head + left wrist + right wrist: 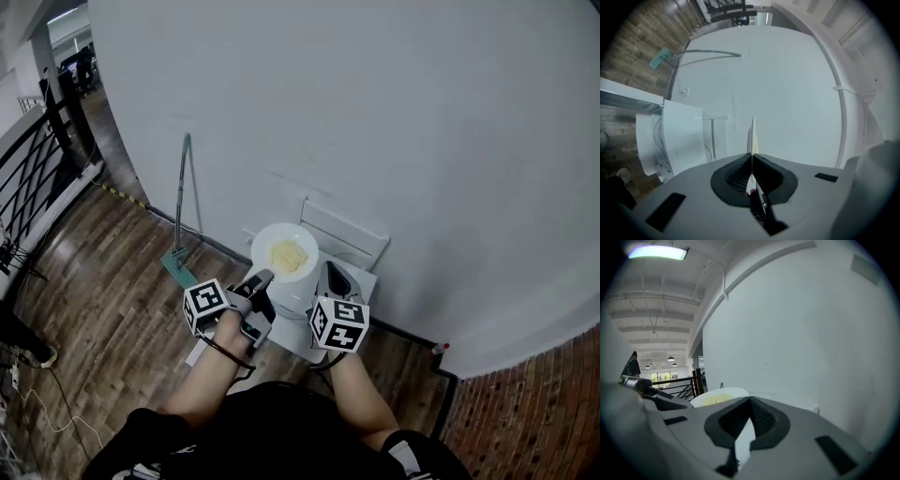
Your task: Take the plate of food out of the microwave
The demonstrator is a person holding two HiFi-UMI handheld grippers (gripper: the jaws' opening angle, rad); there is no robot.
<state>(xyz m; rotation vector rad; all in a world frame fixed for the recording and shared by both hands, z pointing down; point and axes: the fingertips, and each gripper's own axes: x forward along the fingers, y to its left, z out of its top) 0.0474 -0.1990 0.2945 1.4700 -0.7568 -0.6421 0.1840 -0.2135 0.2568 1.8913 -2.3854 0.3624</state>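
- The left gripper (262,279) (752,156) has its jaws closed tight on the plate (277,236) (752,135). In the left gripper view the rim stands edge-on as a thin white line, rising straight up out of the seam between the dark pads.
- Left of these jaws, and lower, a white appliance (670,140) stands on the wooden floor (103,281). A green-headed mop (179,211) leans on the white wall (394,112) further off to the left.
- The plate is round and white, held level in the air between the two pairs of jaws, in front of the wall.
- It holds one small pale yellow heap of food (288,255) (714,400), sitting near the middle and clear of both pairs of jaws.
- The right gripper (330,274) (749,403) has its jaws nearly together on the opposite side of the plate (735,391). A white wedge of rim fills the narrow gap between the pads, and the rest of the plate spreads out to the left of these jaws.
- Under both grippers, the top of the white appliance (367,281) shows in the head view.
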